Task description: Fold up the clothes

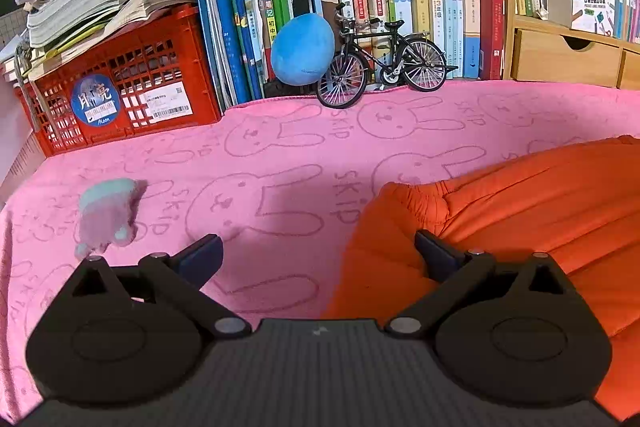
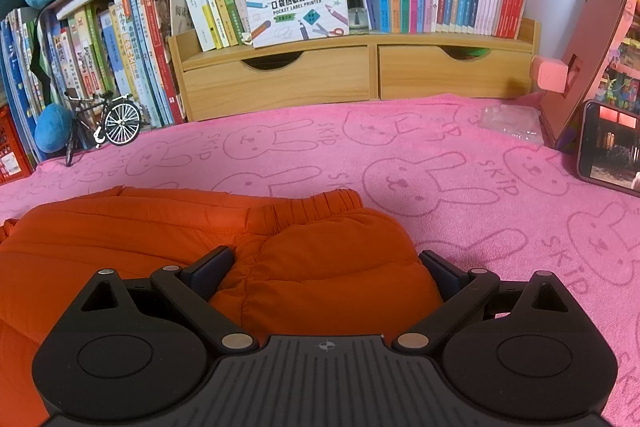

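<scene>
Orange padded garment (image 2: pixel 160 239) lies bunched on the pink rabbit-print cloth (image 2: pixel 440 163) covering the table, elastic waistband uppermost. Right claw (image 2: pixel 326 269) spread astride its folded edge, apparently positioned for a grasp. Left claw (image 1: pixel 318 255) spread, empty, at the garment's left border.

"SKIP" on pink towel (image 2: pixel 440 147); "POCKET LABEL PRINTER" on box (image 2: pixel 296 5).

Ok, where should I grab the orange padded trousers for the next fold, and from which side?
Take the elastic waistband of the orange trousers. It is the gathered far edge, lying flat on the pink blanket. Come from the bare blanket on the right with the open right claw, so one finger can probably slide underneath.
</scene>
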Available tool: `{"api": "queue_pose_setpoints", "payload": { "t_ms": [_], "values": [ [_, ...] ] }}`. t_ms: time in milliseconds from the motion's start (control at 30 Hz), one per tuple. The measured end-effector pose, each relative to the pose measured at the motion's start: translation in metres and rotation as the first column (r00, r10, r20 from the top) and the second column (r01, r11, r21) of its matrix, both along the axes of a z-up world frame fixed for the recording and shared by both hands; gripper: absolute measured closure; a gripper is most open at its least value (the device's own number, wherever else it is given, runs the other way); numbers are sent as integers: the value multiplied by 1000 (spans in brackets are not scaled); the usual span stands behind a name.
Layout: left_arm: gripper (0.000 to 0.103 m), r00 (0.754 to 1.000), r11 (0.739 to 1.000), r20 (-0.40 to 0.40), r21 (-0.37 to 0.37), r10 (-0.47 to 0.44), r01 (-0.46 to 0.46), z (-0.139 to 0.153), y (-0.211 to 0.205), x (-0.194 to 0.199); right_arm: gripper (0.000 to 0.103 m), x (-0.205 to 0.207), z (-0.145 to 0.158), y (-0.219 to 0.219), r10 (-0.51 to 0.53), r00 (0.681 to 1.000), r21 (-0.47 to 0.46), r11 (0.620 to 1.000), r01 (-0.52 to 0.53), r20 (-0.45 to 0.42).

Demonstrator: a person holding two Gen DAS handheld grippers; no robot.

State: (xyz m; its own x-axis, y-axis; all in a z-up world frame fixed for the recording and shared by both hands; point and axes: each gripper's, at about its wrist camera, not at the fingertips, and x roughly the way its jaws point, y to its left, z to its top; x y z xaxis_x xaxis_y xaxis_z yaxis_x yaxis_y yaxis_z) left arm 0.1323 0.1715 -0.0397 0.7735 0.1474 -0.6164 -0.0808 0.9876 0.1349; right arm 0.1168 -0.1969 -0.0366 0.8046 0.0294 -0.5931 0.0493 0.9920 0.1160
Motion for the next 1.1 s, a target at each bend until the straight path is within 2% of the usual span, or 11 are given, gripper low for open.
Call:
{"api": "queue_pose_setpoints", "payload": {
  "t_ms": [133, 400, 500, 600, 667, 767, 833, 933, 1000, 1100],
  "values": [
    [0, 1000, 1000, -7, -30, 3, -3, 0, 4, 1, 4, 0, 0, 0, 0, 1000, 1, 1000, 0, -2],
    [0, 999, 990, -30, -136, 18, -22, -4, 17, 4, 4, 0, 0, -1, 0, 1000, 8, 1000, 0, -9],
    [0, 999, 989, -32, -142, 21, -26, -4, 18, 4, 4, 1, -1, -2, 0, 1000, 15, 1000, 0, -16],
    [0, 999, 991, -27, -128, 28, -32, -3, 15, 4, 3, 2, 2, -2, -4, 1000, 13, 1000, 4, -16],
    [1, 999, 997, 0, -53, 52, -52, 4, 5, -2, 4, 0, 6, 1, -6, 1000, -11, 1000, 6, -3],
    [7, 996, 998, 74, 24, 54, -56, 21, -15, -16, 4, -16, 23, 20, 25, 994, -137, 991, -11, 105],
    [7, 989, 1000, 149, 5, -4, 4, 38, -33, -30, 4, -27, 37, 35, 81, 981, -152, 987, -55, 175],
    [7, 975, 997, 213, -34, -63, 72, 57, -58, -40, 4, -40, 57, 58, 156, 954, -158, 980, -118, 257],
    [7, 968, 992, 225, -47, -107, 120, 60, -76, -42, 4, -37, 64, 73, 185, 947, -127, 979, -157, 261],
    [7, 967, 988, 204, 18, -153, 153, 48, -101, -41, 5, -28, 54, 91, 217, 952, -137, 972, -191, 216]
  ]
}}
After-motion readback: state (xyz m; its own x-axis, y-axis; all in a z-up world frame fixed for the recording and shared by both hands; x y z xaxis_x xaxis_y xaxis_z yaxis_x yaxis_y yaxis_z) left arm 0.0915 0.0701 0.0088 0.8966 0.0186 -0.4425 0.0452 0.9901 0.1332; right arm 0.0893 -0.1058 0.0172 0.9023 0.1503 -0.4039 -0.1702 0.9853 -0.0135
